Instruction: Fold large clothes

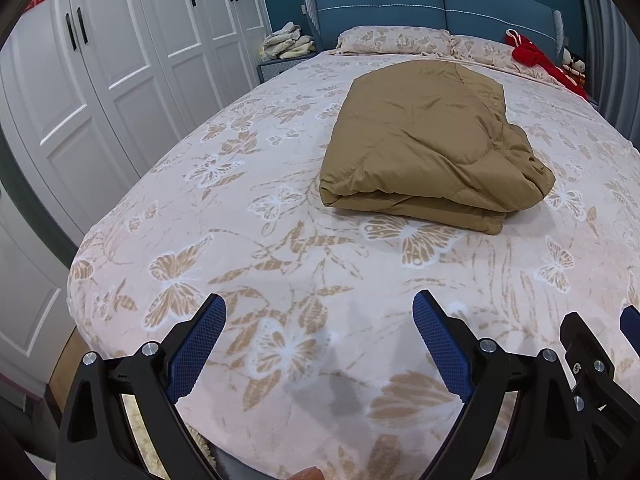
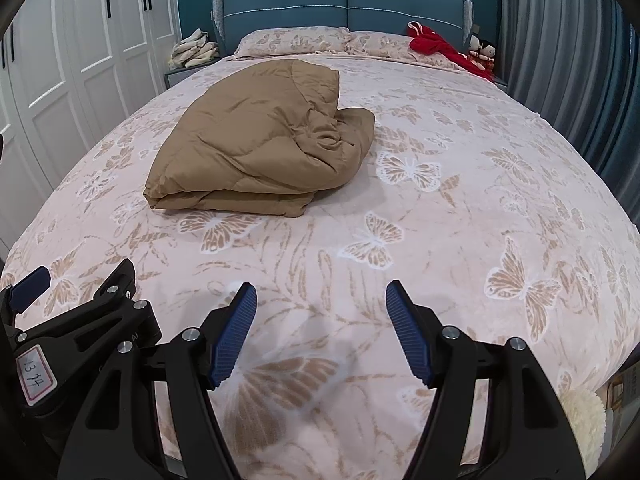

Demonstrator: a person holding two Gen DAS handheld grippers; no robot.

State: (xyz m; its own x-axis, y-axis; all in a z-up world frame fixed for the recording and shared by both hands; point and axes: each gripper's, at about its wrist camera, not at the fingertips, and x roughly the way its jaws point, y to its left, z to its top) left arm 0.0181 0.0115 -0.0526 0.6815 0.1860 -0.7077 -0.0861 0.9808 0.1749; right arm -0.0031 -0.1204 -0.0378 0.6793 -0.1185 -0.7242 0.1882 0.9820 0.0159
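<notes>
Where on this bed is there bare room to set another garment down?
Free: the near strip of bedspread between the open tools and the folded tan quilt, and the wide patch to the quilt's right toward the curtain. Crowded: the head end, with pillows and red clothing.

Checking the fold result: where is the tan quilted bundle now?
The tan quilted bundle lies folded mid-bed on the butterfly bedspread, left of centre in the right wrist view, short of the pillows.

A wide bed in a pale pink butterfly-print cover (image 2: 460, 208) meets a padded blue headboard (image 2: 344, 4), with white panelled wardrobe doors (image 1: 120, 60) alongside and a crumpled red cloth (image 2: 432, 46) near matching pillows (image 2: 292, 42).
</notes>
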